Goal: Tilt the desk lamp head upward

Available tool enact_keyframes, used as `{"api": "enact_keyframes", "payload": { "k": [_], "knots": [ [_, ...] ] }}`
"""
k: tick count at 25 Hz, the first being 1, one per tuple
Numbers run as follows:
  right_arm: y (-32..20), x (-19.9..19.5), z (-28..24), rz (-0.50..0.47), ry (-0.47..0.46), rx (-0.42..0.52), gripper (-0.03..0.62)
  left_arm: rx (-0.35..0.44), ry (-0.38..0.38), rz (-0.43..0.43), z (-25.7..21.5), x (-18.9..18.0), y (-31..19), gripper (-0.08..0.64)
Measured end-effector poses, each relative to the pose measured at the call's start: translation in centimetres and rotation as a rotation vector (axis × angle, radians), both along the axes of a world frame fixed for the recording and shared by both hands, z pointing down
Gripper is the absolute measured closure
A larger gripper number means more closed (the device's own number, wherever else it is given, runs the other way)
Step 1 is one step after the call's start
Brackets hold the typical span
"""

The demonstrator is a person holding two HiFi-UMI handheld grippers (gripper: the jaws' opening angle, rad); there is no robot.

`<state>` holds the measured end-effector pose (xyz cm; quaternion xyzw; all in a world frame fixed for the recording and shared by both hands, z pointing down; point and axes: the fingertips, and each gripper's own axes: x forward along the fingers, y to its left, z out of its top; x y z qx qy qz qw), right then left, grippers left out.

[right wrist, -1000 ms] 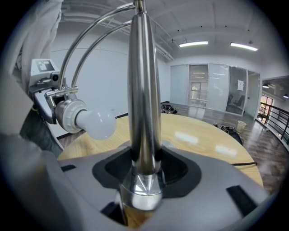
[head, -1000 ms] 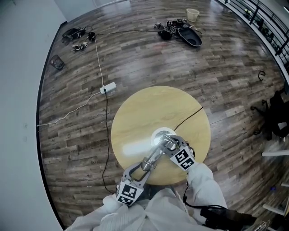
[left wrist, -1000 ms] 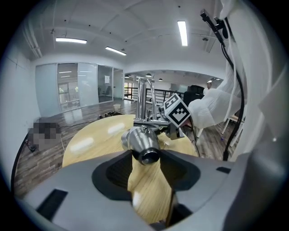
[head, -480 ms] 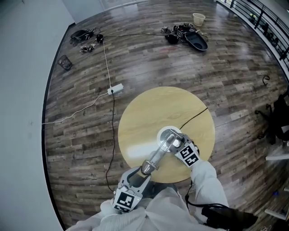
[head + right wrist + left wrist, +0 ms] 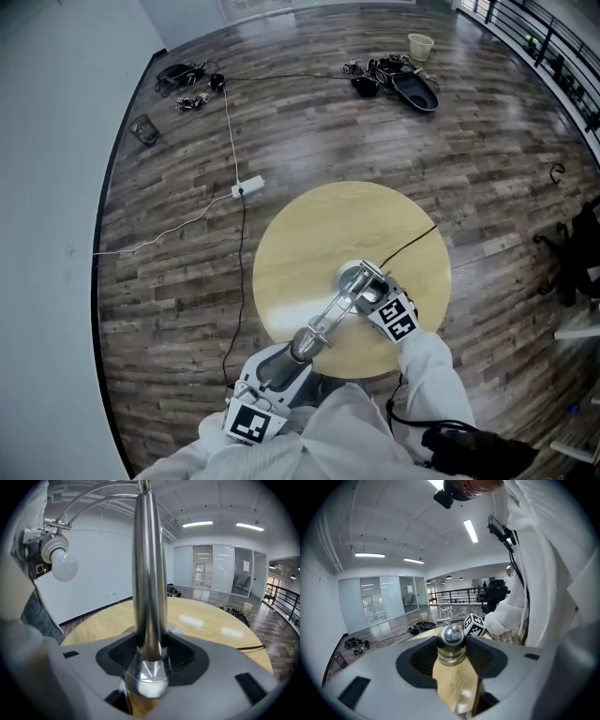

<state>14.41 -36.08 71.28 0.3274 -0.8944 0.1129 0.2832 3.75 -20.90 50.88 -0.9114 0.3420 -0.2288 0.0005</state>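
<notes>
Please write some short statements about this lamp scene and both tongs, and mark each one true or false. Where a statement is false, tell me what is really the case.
1. The right tongs are closed on the lamp's upright stem. True.
2. The left tongs hold nothing. False: they clasp the chrome end of the lamp head.
3. The table is square. False: it is round and wooden.
4. A dark cord lies across the table top. True.
5. The lamp has no bulb. False: a white bulb sits in its socket.
</notes>
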Motion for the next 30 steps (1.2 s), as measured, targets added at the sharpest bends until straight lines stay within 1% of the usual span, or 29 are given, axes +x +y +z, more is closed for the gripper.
{"api": "enact_keyframes", "payload": {
  "k": [3, 4, 7, 8, 9, 10, 11, 13, 14, 16, 21, 26, 30],
  "knots": [
    [-0.2, -0.2, -0.1, 0.013, -0.007, -0.005, 0.397, 0.033, 0.02, 0.032, -1.9, -0.1, -0.4, 0.37],
    [-0.2, -0.2, -0.1, 0.017, -0.009, -0.006, 0.397, 0.067, 0.033, 0.049, -2.9, 0.0, -0.6, 0.37],
    [-0.1, -0.1, -0.1, 0.019, -0.002, -0.007, 0.397, 0.267, 0.066, 0.154, -7.3, 1.3, -1.3, 0.37],
    [0.0, -0.1, -0.1, 0.018, 0.001, -0.007, 0.397, 0.31, 0.066, 0.185, -8.4, 1.7, -1.3, 0.37],
    [0.1, -0.1, -0.1, 0.018, 0.001, -0.007, 0.397, 0.332, 0.064, 0.208, -9.2, 1.9, -1.2, 0.37],
    [0.2, -0.1, -0.1, 0.02, 0.001, -0.006, 0.397, 0.327, 0.063, 0.216, -9.6, 1.9, -1.1, 0.37],
    [0.3, 0.0, 0.0, 0.022, 0.001, -0.005, 0.397, 0.294, 0.065, 0.209, -9.5, 1.8, -1.0, 0.37],
    [0.3, 0.0, 0.0, 0.023, 0.005, -0.002, 0.397, 0.187, 0.079, 0.173, -8.9, 1.3, -0.9, 0.368],
    [0.1, -0.1, 0.0, 0.022, 0.009, 0.0, 0.397, 0.145, 0.089, 0.162, -9.1, 1.2, -1.0, 0.37],
    [-0.2, -0.1, -0.1, 0.022, 0.014, 0.004, 0.397, 0.109, 0.108, 0.161, -10.6, 1.7, -1.7, 0.37],
    [0.4, -0.4, 0.1, 0.03, 0.017, 0.0, 0.397, 0.063, 0.182, 0.159, -14.3, 3.3, -3.3, 0.371],
    [0.4, -0.1, -0.1, 0.038, 0.015, 0.004, 0.397, 0.061, 0.195, 0.184, -17.1, 5.9, -5.3, 0.371],
    [0.4, -0.1, 0.2, 0.041, 0.027, 0.0, 0.397, 0.068, 0.214, 0.208, -18.5, 7.3, -6.8, 0.372]
  ]
}}
